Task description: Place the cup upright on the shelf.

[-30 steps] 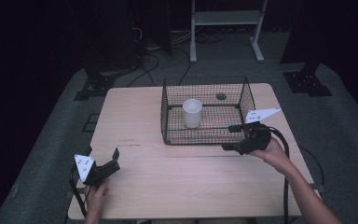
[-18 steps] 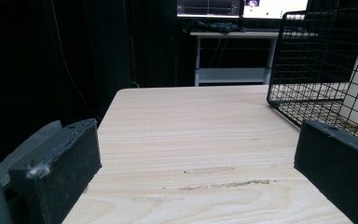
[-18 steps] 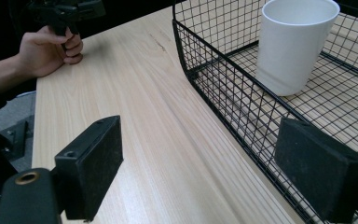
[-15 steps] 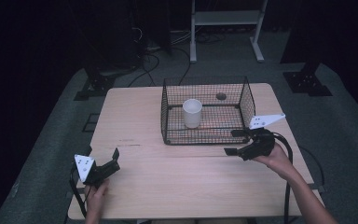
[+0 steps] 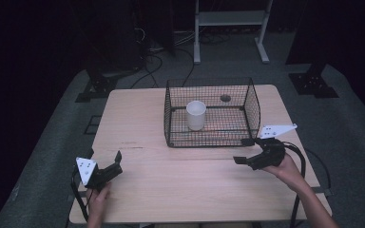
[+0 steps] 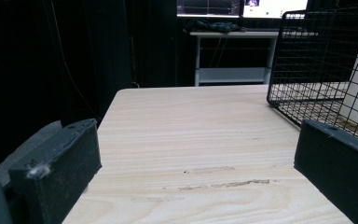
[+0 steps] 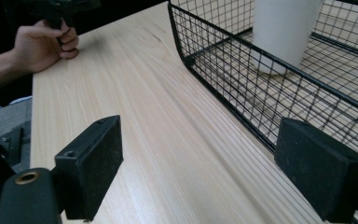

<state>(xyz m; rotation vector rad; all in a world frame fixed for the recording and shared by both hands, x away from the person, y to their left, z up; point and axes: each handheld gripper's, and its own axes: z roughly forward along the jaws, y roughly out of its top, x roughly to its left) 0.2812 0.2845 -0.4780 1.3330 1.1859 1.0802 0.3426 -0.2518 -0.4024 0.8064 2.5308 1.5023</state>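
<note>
High view: white cup [image 5: 196,115] stands upright inside the wire basket [image 5: 252,99], toward its 9 o'clock side. My right tongs [image 5: 248,151] hang at the basket's 5 o'clock corner, jaws apart, empty; left tongs [image 5: 105,161] likewise open, empty. Risk, I judge: a jaw snagging the mesh, dragging the basket. No legible writing.

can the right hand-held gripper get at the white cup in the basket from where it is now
Probably yes. The right hand-held gripper sits outside the wire basket by its near wall, jaws open and empty. The mesh blocks a straight reach, but the basket top is open, so it could lift over the rim and come down on the white cup.
</note>
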